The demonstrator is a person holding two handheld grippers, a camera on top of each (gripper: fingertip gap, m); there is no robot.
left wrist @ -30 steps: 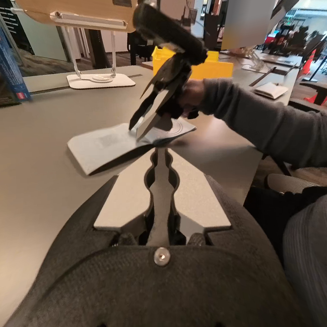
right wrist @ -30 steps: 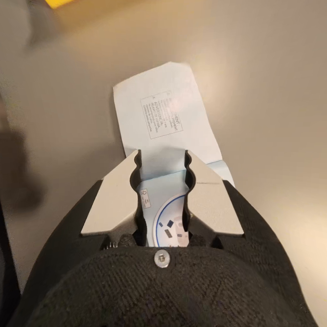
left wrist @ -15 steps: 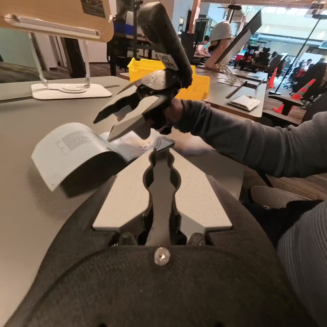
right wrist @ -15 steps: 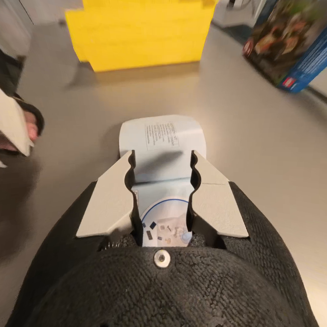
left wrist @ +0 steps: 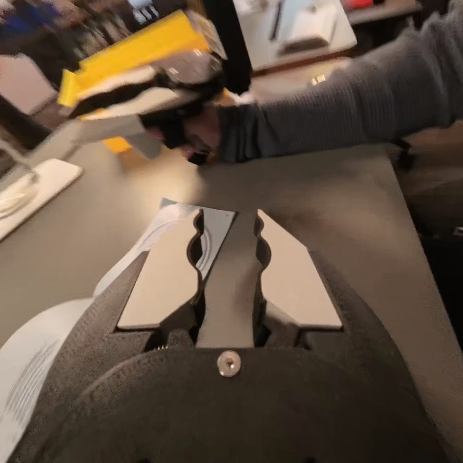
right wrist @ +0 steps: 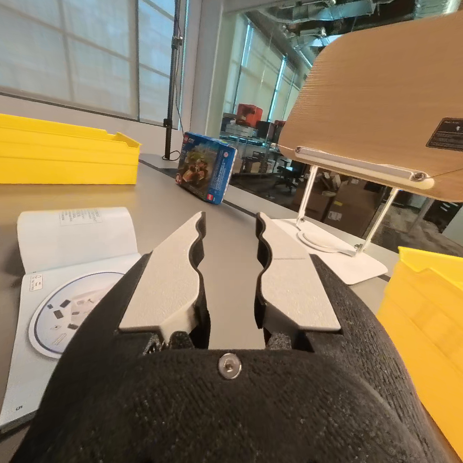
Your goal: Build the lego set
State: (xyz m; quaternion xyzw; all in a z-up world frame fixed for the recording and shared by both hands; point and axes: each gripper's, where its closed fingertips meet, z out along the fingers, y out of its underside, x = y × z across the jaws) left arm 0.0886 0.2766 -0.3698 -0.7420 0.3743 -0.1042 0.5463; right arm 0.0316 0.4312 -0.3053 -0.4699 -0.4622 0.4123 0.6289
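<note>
Grey matte desk [right wrist: 155, 200] carrying a pale-blue paper instruction booklet [right wrist: 62, 255], opened flat with one leaf curling upward. Blue cardboard set box [right wrist: 205, 170] standing farther back, well apart from the booklet, beside a yellow plastic bin [right wrist: 67, 155]. Second yellow plastic bin [right wrist: 426, 313] near at right; wooden-faced stand on a white base [right wrist: 350, 263] behind the right tongs.

Right tongs [right wrist: 230, 218]: released, nothing between the fingers, raised above the desk and aimed between box and stand. Left tongs [left wrist: 229, 215]: released, empty, low over the right edge of the booklet; contact with the page not determinable owing to blur. Right tongs also visible in the left wrist view, blurred, above the desk.

Step in hand, as judged: preparation only. Booklet opened at an early page showing loose parts; no bricks visible anywhere, so assembly not begun.

Next move, as judged: obtain the parts, most likely from the box or a bin. Requires a reach across the desk, tongs kept wide, then a firm grip on the container. Curling leaf liable to close; hold flat if needed.
</note>
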